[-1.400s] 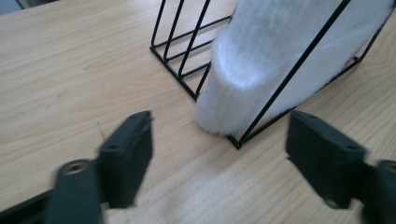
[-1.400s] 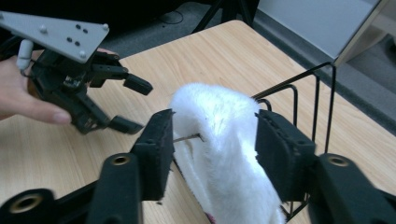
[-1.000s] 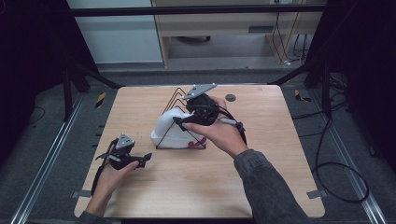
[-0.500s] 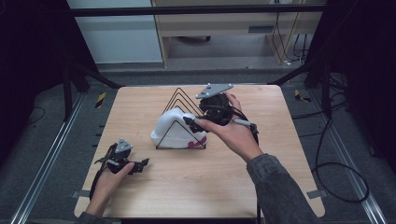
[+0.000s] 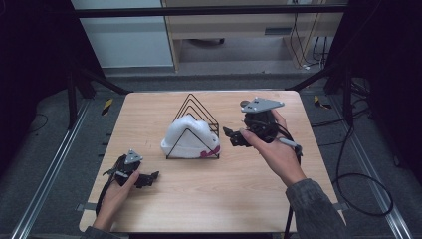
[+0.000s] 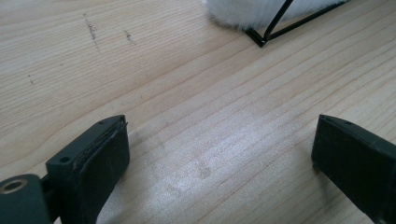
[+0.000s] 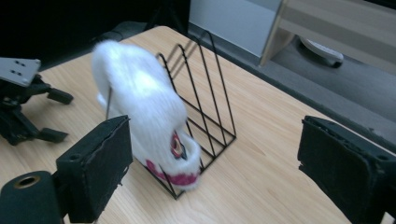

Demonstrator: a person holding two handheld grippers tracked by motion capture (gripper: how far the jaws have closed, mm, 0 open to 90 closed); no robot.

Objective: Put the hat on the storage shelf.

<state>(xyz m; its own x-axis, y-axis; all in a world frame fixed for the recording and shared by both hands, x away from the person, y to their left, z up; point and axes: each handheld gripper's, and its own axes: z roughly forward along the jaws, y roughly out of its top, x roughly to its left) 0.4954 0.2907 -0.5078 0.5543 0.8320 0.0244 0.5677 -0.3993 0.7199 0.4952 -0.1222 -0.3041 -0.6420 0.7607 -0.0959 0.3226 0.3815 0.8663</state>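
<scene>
A white fluffy plush toy (image 5: pixel 189 138) with pink trim rests in the front slot of a black wire triangular rack (image 5: pixel 195 120) at the table's middle. In the right gripper view the toy (image 7: pixel 140 102) leans inside the rack (image 7: pixel 205 107). My right gripper (image 5: pixel 230 136) is open, held just right of the rack with nothing between its jaws. My left gripper (image 5: pixel 151 179) is open and low over the wood at the front left, empty; its view shows a corner of the rack (image 6: pixel 261 39) and white fur (image 6: pixel 247 11) ahead.
The light wooden table (image 5: pixel 214 199) has bare wood in front of and to the right of the rack. A small dark round object (image 5: pixel 245 103) lies near the back edge. Cables trail off the right side (image 5: pixel 358 174). Dark floor and metal rails surround the table.
My right gripper has let go of the plush toy and pulled back to the right, away from the rack. The toy stays in the rack. My left gripper shifted slightly right.
</scene>
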